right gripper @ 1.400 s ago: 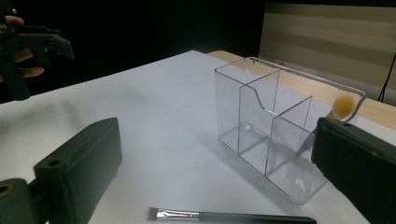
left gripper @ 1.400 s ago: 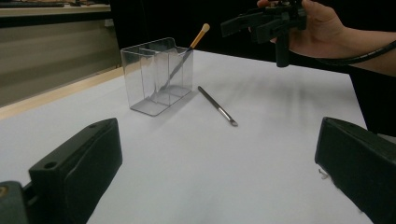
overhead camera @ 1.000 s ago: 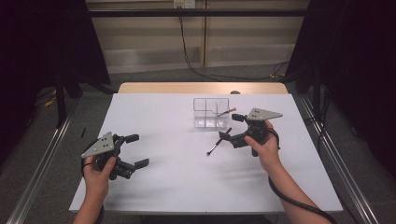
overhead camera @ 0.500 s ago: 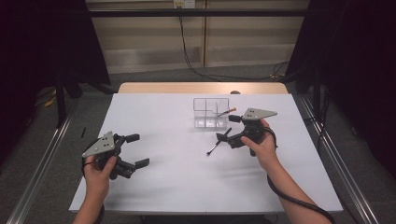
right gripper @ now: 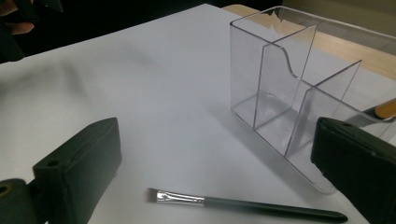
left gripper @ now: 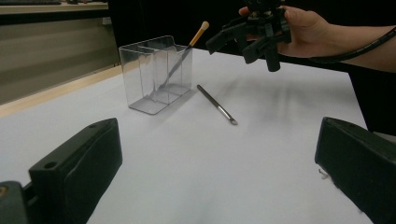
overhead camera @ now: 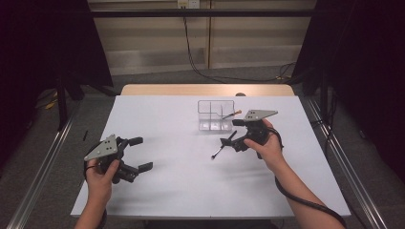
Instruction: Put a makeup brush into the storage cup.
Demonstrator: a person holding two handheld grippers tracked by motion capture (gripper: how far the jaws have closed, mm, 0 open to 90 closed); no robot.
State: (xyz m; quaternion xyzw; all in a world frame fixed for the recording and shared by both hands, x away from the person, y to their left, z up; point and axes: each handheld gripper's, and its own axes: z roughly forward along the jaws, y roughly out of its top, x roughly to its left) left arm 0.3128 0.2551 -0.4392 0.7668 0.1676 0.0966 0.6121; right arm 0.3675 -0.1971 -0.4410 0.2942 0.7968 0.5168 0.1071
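A clear plastic organizer (overhead camera: pixel 216 116) (left gripper: pixel 156 74) (right gripper: pixel 289 93) with several compartments stands at the table's far middle. A thin brush with an orange end (overhead camera: pixel 231 114) (left gripper: pixel 196 39) (right gripper: pixel 385 109) leans in its right compartment. A black brush with a silver ferrule (overhead camera: pixel 222 145) (left gripper: pixel 217 105) (right gripper: pixel 243 203) lies flat on the table just in front of it. My right gripper (overhead camera: pixel 235 134) (left gripper: pixel 252 37) (right gripper: pixel 215 172) hovers open over that brush's handle end, jaws on either side, nothing held. My left gripper (overhead camera: pixel 141 153) (left gripper: pixel 217 186) is open and empty at the front left.
The white table top (overhead camera: pixel 181 191) has a wooden strip (overhead camera: pixel 205 89) along its far edge. Metal rails (overhead camera: pixel 43 167) run along both sides, and cables (overhead camera: pixel 200 71) lie on the floor behind. The right gripper's cable (overhead camera: pixel 296 195) trails along the forearm.
My right gripper has drifted a little to the left, closer over the black brush. The left gripper has stayed where it was.
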